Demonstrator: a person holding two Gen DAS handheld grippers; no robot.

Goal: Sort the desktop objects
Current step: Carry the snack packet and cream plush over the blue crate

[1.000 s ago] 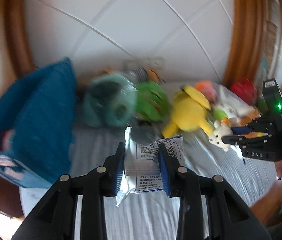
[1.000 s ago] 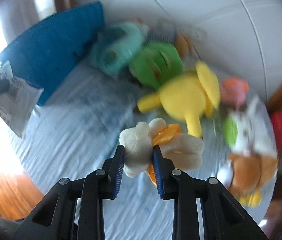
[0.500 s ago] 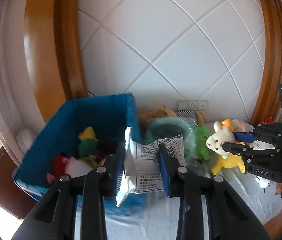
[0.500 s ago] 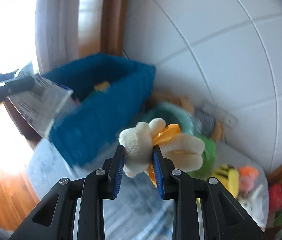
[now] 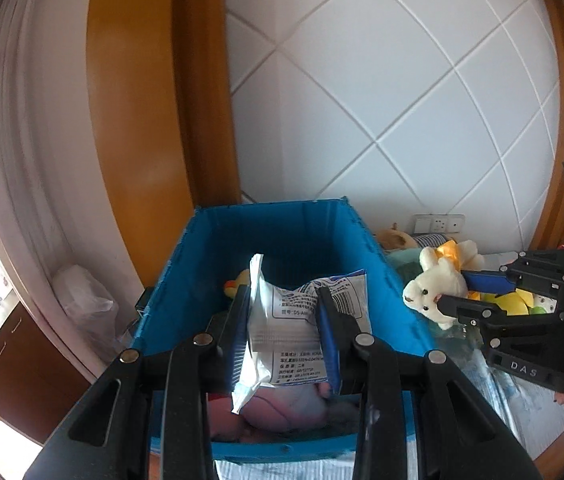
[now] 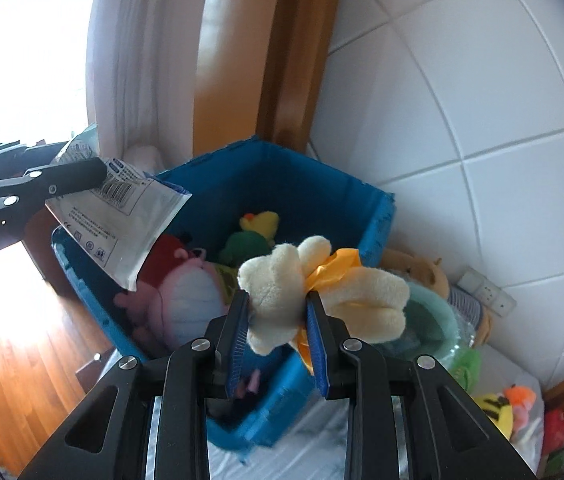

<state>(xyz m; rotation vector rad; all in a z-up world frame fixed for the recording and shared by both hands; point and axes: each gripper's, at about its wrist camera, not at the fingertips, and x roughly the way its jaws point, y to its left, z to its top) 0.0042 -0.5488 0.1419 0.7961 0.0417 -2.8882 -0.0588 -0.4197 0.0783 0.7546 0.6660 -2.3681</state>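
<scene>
My left gripper (image 5: 283, 336) is shut on a white snack packet (image 5: 297, 332) and holds it over the open blue bin (image 5: 282, 236). The same packet (image 6: 122, 216) hangs above the bin's near-left corner in the right wrist view. My right gripper (image 6: 276, 338) is shut on a cream plush toy with an orange ribbon (image 6: 313, 284), above the bin's right wall (image 6: 377, 220). That cream plush (image 5: 437, 284) shows to the right of the bin in the left wrist view. Inside the bin lie a pink and red plush (image 6: 182, 288), a green plush (image 6: 248, 246) and a yellow one (image 6: 260, 222).
More plush toys lie on the pale cloth to the right of the bin: a teal one (image 6: 429, 320), a brown one (image 6: 417, 268), yellow and orange ones (image 6: 509, 408). A tiled wall (image 5: 401, 100) with a socket (image 5: 439, 223) stands behind. Wooden floor (image 6: 22, 380) lies left of the bin.
Both grippers have swung left from the plush pile to the blue bin and come closer to it. Each keeps hold of its object.
</scene>
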